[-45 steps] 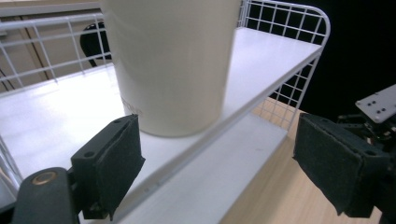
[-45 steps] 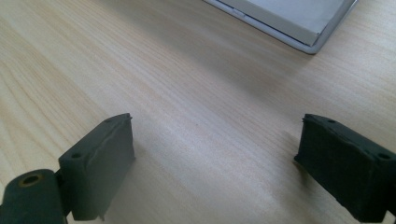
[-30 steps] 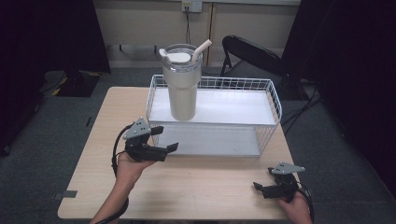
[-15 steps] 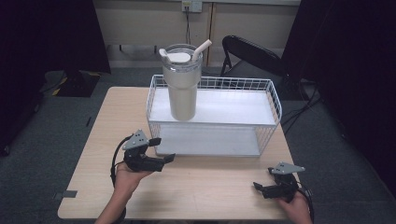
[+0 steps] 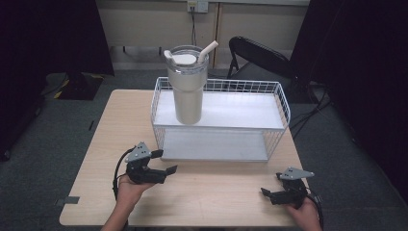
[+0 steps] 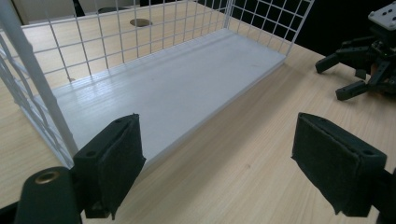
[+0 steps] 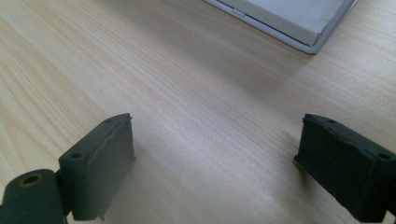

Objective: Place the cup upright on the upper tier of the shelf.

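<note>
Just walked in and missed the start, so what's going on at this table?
A person sits at a wooden table with a two-jaw gripper in each hand. The left gripper and the right gripper are both open and hold nothing, low over the near part of the table. In front of them is a white wire rack with two shelves. A cream tumbler with a lid and straw stands upright on the top shelf, at its left end; nothing is touching it.

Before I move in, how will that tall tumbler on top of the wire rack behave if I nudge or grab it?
The tumbler is tall on a narrower base, so a high push would probably tip it. Its smooth, tapered wall may slip in a claw. It stands near the left end of the rack, so a slide that way could drop it.
</note>
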Action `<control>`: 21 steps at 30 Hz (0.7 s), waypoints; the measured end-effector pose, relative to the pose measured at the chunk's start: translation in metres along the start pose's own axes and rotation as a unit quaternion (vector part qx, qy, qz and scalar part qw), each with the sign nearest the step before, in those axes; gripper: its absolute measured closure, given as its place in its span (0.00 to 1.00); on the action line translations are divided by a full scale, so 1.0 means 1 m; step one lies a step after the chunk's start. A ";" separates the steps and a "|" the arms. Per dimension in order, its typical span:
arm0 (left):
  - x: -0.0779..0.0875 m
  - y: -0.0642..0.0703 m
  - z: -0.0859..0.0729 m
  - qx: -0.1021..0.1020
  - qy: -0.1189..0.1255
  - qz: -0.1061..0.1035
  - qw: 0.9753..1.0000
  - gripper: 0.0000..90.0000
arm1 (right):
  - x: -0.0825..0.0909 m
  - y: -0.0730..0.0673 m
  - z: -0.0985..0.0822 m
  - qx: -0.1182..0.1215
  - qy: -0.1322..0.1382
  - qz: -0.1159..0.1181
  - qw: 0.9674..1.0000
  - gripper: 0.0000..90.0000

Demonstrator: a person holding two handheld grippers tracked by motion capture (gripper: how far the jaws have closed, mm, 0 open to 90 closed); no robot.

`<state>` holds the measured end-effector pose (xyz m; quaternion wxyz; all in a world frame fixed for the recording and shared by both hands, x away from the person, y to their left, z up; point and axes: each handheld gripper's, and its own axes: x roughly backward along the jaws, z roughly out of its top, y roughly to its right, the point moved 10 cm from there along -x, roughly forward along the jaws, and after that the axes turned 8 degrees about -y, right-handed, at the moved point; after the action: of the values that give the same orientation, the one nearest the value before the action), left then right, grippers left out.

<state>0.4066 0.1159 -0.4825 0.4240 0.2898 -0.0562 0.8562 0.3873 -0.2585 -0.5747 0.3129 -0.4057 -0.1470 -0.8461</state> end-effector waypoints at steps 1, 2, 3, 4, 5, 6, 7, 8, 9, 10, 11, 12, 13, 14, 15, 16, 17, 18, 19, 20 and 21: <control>-0.001 -0.001 -0.003 -0.002 -0.004 0.002 1.000 0.18 | 0.000 0.000 0.000 0.000 0.000 0.000 1.000 0.11; -0.001 -0.001 -0.006 0.001 -0.005 0.001 1.000 0.18 | 0.000 0.000 0.000 0.000 0.000 0.000 1.000 0.11; -0.002 -0.002 -0.009 -0.001 -0.009 0.001 1.000 0.18 | 0.000 0.000 0.000 0.000 0.000 0.000 1.000 0.11; -0.003 -0.003 -0.013 0.001 -0.012 0.003 1.000 0.18 | 0.000 0.000 0.000 0.000 0.000 0.000 1.000 0.11; -0.003 -0.004 -0.016 0.004 -0.015 0.005 1.000 0.18 | 0.000 0.000 0.000 0.000 0.000 0.000 1.000 0.11; -0.004 -0.005 -0.019 0.004 -0.017 0.005 1.000 0.18 | 0.000 0.000 0.000 0.000 0.000 0.000 1.000 0.11; -0.005 -0.006 -0.023 0.004 -0.019 0.006 1.000 0.18 | 0.000 0.000 0.000 0.000 0.000 0.000 1.000 0.11; -0.005 -0.007 -0.026 0.004 -0.022 0.008 1.000 0.18 | 0.000 0.000 0.000 0.000 0.000 0.000 1.000 0.11; -0.005 -0.008 -0.028 0.005 -0.022 0.007 1.000 0.18 | 0.000 0.000 0.000 0.000 0.000 0.000 1.000 0.11; -0.005 -0.009 -0.031 0.006 -0.023 0.008 1.000 0.18 | 0.000 0.000 0.000 0.000 0.000 0.000 1.000 0.11; -0.006 -0.010 -0.033 0.004 -0.027 0.011 1.000 0.18 | 0.000 0.000 0.000 0.000 0.000 0.000 1.000 0.11; -0.006 -0.011 -0.035 0.005 -0.028 0.012 1.000 0.18 | 0.000 0.000 0.000 0.000 0.000 0.000 1.000 0.11; -0.006 -0.012 -0.037 0.006 -0.031 0.014 0.999 0.18 | 0.000 0.000 0.000 0.000 0.000 0.000 1.000 0.11; -0.007 -0.014 -0.040 0.004 -0.035 0.017 0.999 0.18 | 0.000 0.000 0.000 0.000 0.000 0.000 1.000 0.11; -0.007 -0.015 -0.042 0.003 -0.037 0.019 0.999 0.18 | 0.000 0.000 0.000 0.000 0.000 0.000 1.000 0.11; -0.007 -0.016 -0.044 0.005 -0.038 0.021 0.999 0.18 | 0.000 0.000 0.000 0.000 0.000 0.000 1.000 0.11; -0.007 -0.017 -0.046 0.007 -0.040 0.021 0.999 0.18 | 0.000 0.000 0.000 0.000 0.000 0.000 1.000 0.11; -0.007 -0.019 -0.047 0.003 -0.044 0.023 0.999 0.18 | 0.000 0.000 0.000 0.000 0.000 0.000 1.000 0.11; -0.007 -0.019 -0.048 0.004 -0.045 0.025 0.999 0.19 | 0.000 0.000 0.000 0.000 0.000 0.000 1.000 0.11; -0.007 -0.020 -0.049 0.003 -0.047 0.024 0.999 0.19 | 0.000 0.000 0.000 0.000 0.000 0.000 1.000 0.11; -0.007 -0.020 -0.050 0.003 -0.049 0.023 0.999 0.19 | 0.000 0.000 0.000 0.000 0.000 0.000 1.000 0.11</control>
<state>0.4024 0.1405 -0.5311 0.4001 0.3309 -0.0808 0.8508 0.3873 -0.2585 -0.5747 0.3128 -0.4058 -0.1470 -0.8461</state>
